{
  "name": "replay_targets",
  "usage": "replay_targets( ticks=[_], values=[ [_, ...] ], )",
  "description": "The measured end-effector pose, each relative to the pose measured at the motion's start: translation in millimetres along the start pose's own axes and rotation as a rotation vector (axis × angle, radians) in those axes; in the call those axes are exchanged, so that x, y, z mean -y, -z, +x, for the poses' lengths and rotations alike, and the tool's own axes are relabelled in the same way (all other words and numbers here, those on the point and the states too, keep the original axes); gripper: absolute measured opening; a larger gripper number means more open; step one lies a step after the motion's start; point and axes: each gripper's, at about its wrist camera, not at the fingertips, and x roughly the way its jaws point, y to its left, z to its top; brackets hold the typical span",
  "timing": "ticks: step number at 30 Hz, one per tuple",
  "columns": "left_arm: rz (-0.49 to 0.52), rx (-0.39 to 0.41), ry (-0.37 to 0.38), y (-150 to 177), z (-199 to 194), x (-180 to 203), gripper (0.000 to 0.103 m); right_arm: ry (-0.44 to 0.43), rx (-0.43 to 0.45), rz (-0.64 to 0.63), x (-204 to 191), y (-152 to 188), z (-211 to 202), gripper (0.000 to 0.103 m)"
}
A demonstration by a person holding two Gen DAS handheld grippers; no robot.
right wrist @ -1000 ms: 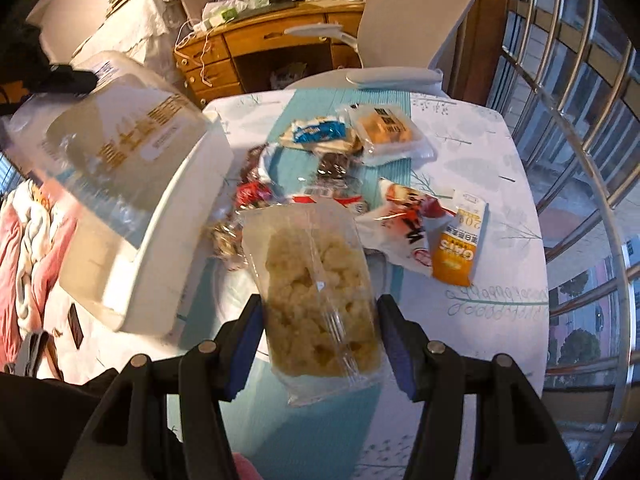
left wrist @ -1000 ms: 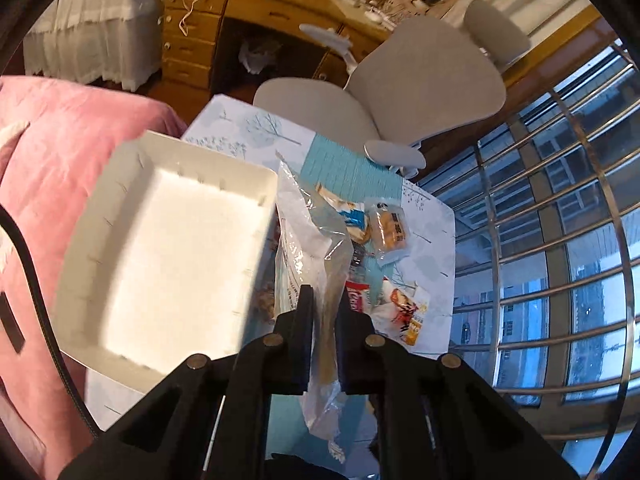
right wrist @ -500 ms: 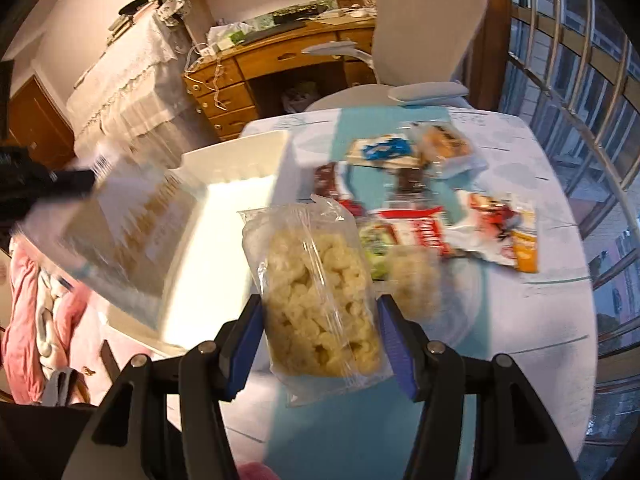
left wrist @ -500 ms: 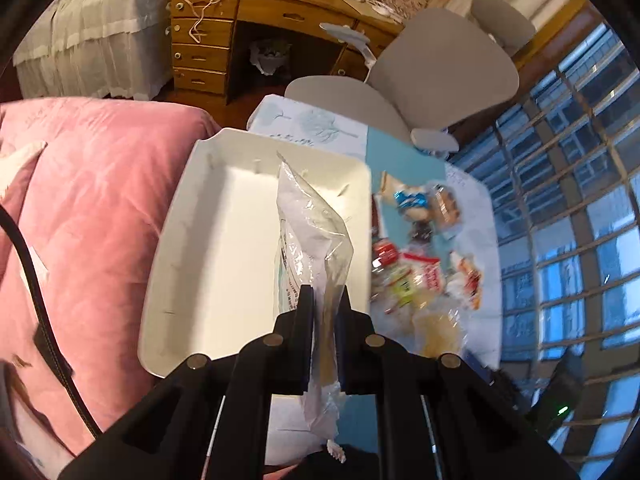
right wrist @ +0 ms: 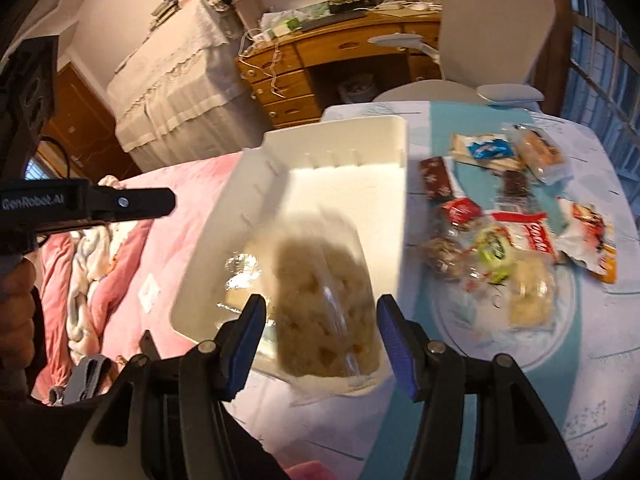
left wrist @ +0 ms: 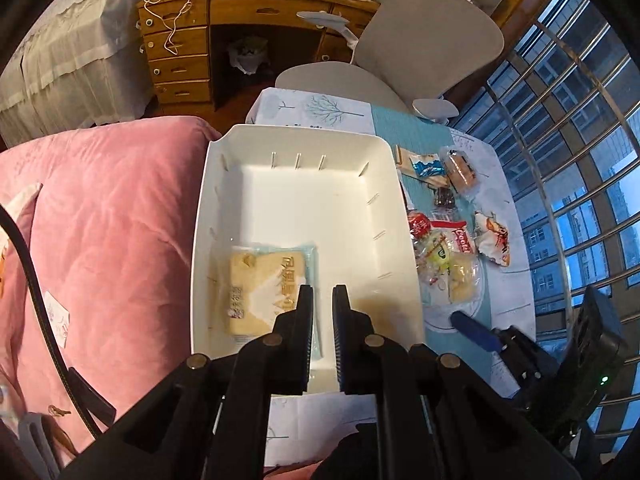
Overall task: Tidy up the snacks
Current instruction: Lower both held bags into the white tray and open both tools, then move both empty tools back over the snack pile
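A white bin (left wrist: pixel 224 208) (right wrist: pixel 256 184) stands on the table's left side. A flat tan cracker packet (left wrist: pixel 264 284) lies in its near left corner. My left gripper (left wrist: pixel 322 300) hovers over the bin's near edge, jaws slightly apart and empty. My right gripper (right wrist: pixel 320 316) is open wide above the bin's near right corner. A clear bag of pale puffed snacks (right wrist: pixel 324 304) is blurred between and below its fingers, loose over the bin. Several snack packets (left wrist: pixel 444 240) (right wrist: pixel 500 224) lie on the table to the right.
A pink quilt (left wrist: pixel 100 240) lies left of the bin. A grey office chair (left wrist: pixel 400 52) and a wooden desk (left wrist: pixel 240 32) stand beyond the table. Window bars (left wrist: pixel 580 120) run along the right. A glass plate (right wrist: pixel 520 320) sits under some snacks.
My left gripper opened a little and the cracker packet now lies in the bin. My right gripper moved left over the bin and opened wider, and the puffed snack bag has come loose.
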Motion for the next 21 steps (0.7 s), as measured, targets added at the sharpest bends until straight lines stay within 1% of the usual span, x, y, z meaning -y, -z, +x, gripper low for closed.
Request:
replay_targets(
  ticks=[1, 3, 11, 16, 21],
  values=[
    [0.002, -0.001, -0.005, 1, 0, 1, 0.007, 0.008, 0.003, -0.004, -1, -1, 0, 0.071],
    [0.006, -0.008, -0.014, 1, 2, 1, 0.007, 0.015, 0.007, -0.004, -1, -1, -1, 0.073],
    [0.033, -0.042, 0.002, 9, 16, 15, 0.01, 0.039, -0.018, 0.045, 14, 7, -3, 0.074],
    [0.073, -0.075, 0.006, 17, 29, 38, 0.01, 0.058, -0.039, 0.102, 34, 15, -7, 0.074],
    [0.121, -0.124, 0.0, 26, 43, 65, 0.012, 0.077, -0.06, 0.172, 64, 24, -15, 0.074]
  ],
)
